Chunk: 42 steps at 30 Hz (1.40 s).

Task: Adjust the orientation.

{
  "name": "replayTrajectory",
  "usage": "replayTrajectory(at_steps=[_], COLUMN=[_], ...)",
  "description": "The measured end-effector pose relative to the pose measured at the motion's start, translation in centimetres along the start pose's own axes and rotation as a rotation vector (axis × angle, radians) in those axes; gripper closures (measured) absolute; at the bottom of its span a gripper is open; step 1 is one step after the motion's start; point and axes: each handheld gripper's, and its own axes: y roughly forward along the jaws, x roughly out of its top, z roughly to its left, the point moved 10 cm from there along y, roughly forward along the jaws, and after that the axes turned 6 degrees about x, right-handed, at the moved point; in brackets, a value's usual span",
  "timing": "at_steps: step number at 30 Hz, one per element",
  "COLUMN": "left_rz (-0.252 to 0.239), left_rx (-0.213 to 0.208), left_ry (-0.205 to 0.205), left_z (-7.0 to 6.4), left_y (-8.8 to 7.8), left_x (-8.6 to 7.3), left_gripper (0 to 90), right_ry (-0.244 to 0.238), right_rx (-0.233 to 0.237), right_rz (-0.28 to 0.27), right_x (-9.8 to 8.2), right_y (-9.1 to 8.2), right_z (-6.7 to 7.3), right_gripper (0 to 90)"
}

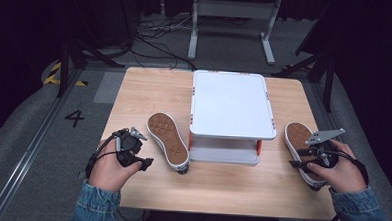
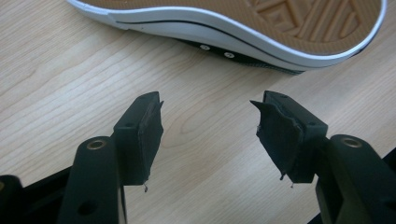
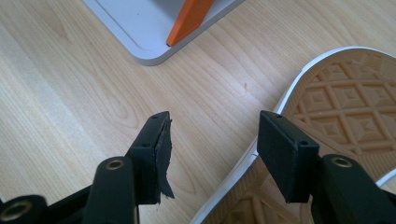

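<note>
two shoes (image 1: 168, 141) (image 1: 302, 150), one white rack (image 1: 233, 104), one table (image 1: 140, 88)

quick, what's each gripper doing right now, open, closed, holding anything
Left gripper: open, holding nothing, jaws over bare table just short of the left shoe.
Right gripper: open, holding nothing, jaws above the edge of the right shoe.

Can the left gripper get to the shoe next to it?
Probably yes. The left gripper is open, and just bare table lies between it and the upside-down shoe.
</note>
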Motion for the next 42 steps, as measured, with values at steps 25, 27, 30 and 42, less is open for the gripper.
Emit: replayTrajectory(at_steps=[25,27,30,42], left_rz=[-0.147,-0.151,-0.15,0.016], left_rx=[-0.078,-0.069,-0.081,-0.048], left_ry=[0.109,0.123,0.14,0.139], left_z=[-0.8,-0.7,-1.0,-0.2], left_y=[2.2,2.8,3.6,4.3], left_x=[5.7,6.2,6.6,3.2], left_gripper=[85.0,87.1,87.1,84.5], right_ry=[-0.045,-0.05,-0.055,-0.088], right_rx=[0.005,0.005,-0.003,0.003], right_rz=[-0.005,-0.004,-0.003,0.0], right_x=[0.3,0.4,0.3,0.6], right_y=[0.1,0.0,-0.2,0.1], right_z=[1.8,2.2,2.5,3.2], right_gripper=[50.7,50.7,50.7,50.2])
